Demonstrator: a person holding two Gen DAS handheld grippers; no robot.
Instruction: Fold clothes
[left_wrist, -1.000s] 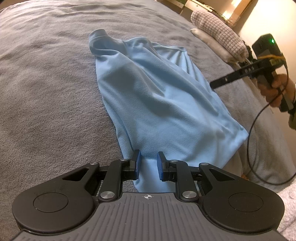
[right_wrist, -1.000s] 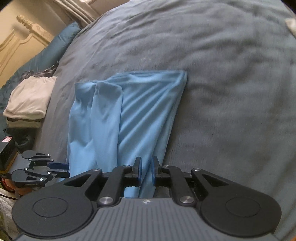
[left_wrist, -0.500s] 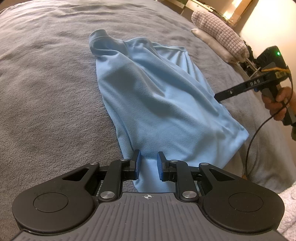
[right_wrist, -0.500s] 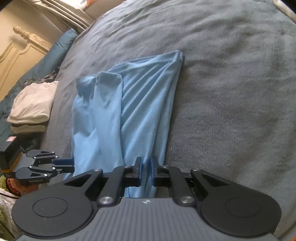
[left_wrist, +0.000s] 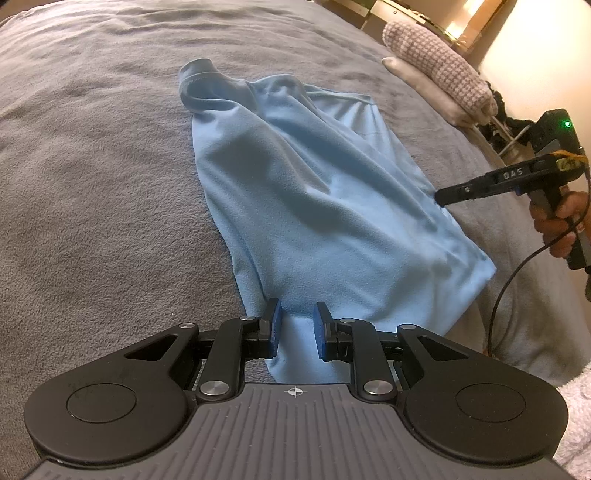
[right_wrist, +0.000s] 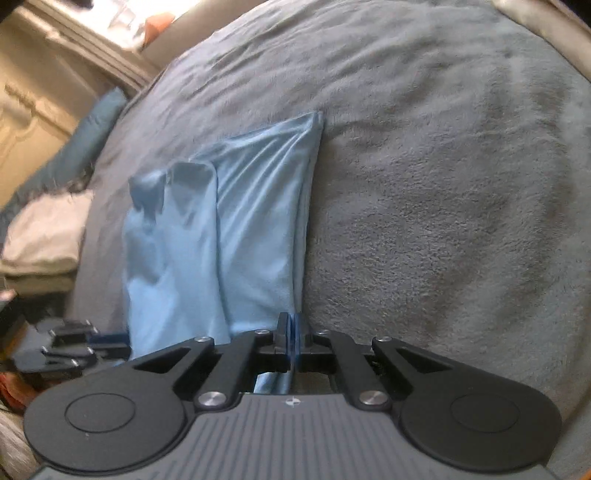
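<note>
Right gripper (right_wrist: 294, 334), seen from its own wrist camera, has its blue pads pressed together on the near edge of a light blue shirt (right_wrist: 236, 236) at 6 o'clock, the fabric running up between the jaws from below. From the left wrist camera that same gripper (left_wrist: 441, 195) reaches in from 3 o'clock, its black fingers closed to a single tip touching the shirt's right edge, with a hand (left_wrist: 557, 221) wrapped around the handle and a black cable (left_wrist: 517, 273) looping down from it.

Left gripper (left_wrist: 295, 328) sits at 6 o'clock in its own view, jaws partly open. A corner of the shirt (left_wrist: 317, 206) lies between the pads, but whether they press on the cloth cannot be told: a gap shows on both sides of the fabric. In the right camera the left gripper (right_wrist: 110, 339) appears blurred at 8 o'clock, at the shirt's near left corner.

Stretched lengthwise away from both cameras, the shirt is spread wrinkled on a grey blanket (left_wrist: 92, 184) covering a bed, its collar at the far end toward 12 o'clock in the left view. A knitted pillow (left_wrist: 436, 62) rests at 1 o'clock beyond the blanket. In the right view, folded pale clothes (right_wrist: 44, 236) are stacked at 9 o'clock, with a teal pillow (right_wrist: 92, 133) behind them at 10 o'clock.
</note>
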